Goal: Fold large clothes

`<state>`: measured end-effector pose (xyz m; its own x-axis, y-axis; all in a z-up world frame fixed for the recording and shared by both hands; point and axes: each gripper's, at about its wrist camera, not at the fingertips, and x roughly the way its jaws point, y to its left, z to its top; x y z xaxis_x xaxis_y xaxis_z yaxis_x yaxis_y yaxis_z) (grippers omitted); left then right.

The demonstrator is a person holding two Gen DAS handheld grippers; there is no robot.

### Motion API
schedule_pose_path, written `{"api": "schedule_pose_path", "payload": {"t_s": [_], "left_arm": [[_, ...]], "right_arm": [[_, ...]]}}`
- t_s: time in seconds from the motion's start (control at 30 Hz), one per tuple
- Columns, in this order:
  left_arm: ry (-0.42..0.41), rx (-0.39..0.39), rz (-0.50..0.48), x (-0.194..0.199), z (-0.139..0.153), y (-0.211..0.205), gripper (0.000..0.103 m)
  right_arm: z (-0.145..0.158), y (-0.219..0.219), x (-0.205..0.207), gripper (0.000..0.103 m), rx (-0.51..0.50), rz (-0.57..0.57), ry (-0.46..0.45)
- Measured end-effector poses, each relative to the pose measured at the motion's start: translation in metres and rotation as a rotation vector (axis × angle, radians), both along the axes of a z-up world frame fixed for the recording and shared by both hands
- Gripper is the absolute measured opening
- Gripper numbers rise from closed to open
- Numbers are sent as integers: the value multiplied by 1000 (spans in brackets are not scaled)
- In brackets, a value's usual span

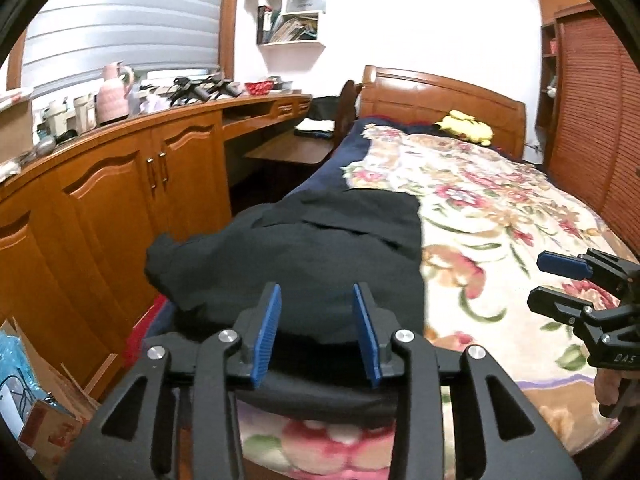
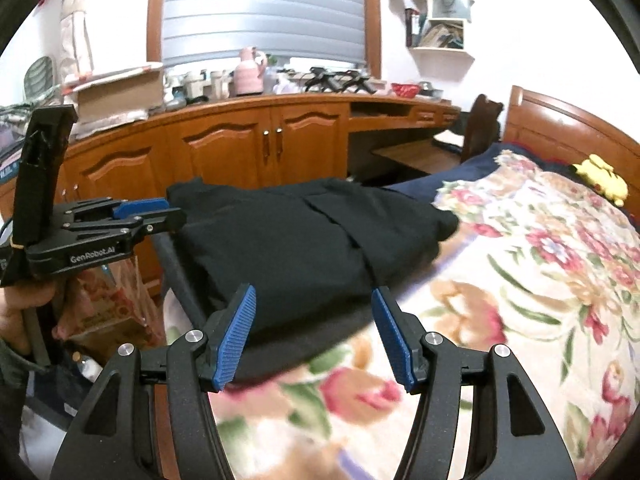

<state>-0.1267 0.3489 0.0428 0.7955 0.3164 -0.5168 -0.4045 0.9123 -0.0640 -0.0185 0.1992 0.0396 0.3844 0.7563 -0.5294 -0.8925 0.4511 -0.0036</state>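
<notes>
A black garment [image 1: 304, 248] [image 2: 288, 240] lies folded into a thick bundle on the near left part of the bed, its left side hanging over the bed's edge. My left gripper [image 1: 316, 308] hovers over the bundle's near end with its blue pads apart and nothing pressed between them. My right gripper [image 2: 315, 300] is open too, above the garment's near right corner, gripping no cloth. Each wrist view also shows the other gripper from the side: the right gripper [image 1: 560, 284] over the blanket, the left gripper [image 2: 168, 210] by the garment's left end.
A floral blanket [image 1: 500, 220] [image 2: 540, 260] covers the bed, with a yellow plush toy [image 1: 466, 124] near the wooden headboard [image 1: 440, 96]. Wooden cabinets [image 1: 100, 208] line the bed's left side. Cardboard boxes [image 1: 48, 400] sit on the floor. A louvred wardrobe [image 1: 592, 120] stands at the right.
</notes>
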Motion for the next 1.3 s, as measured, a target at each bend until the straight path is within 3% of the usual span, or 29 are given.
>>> {"api": "schedule_pose_path", "payload": {"t_s": [0.2,0.33,0.73,1.03,1.3], "left_arm": [[-21,24,-65,13,10,-40,41],[-27,49,-113,28,10,-70,53],[-48,62,-259,74,-4,-172,56],[-30,67,-358,111,-32,-259,56],[-71,35,-405,127,-36,-318,56]], "right_arm": [[4,-54,6,62,23,-58,-8],[2,-93,14,62,38,-112,-5],[-12,-201,39,76,45,-291,-24],[-44,-284,43,76,27,-464,-38],[-59,-352,49,76,46,-603,-43]]}}
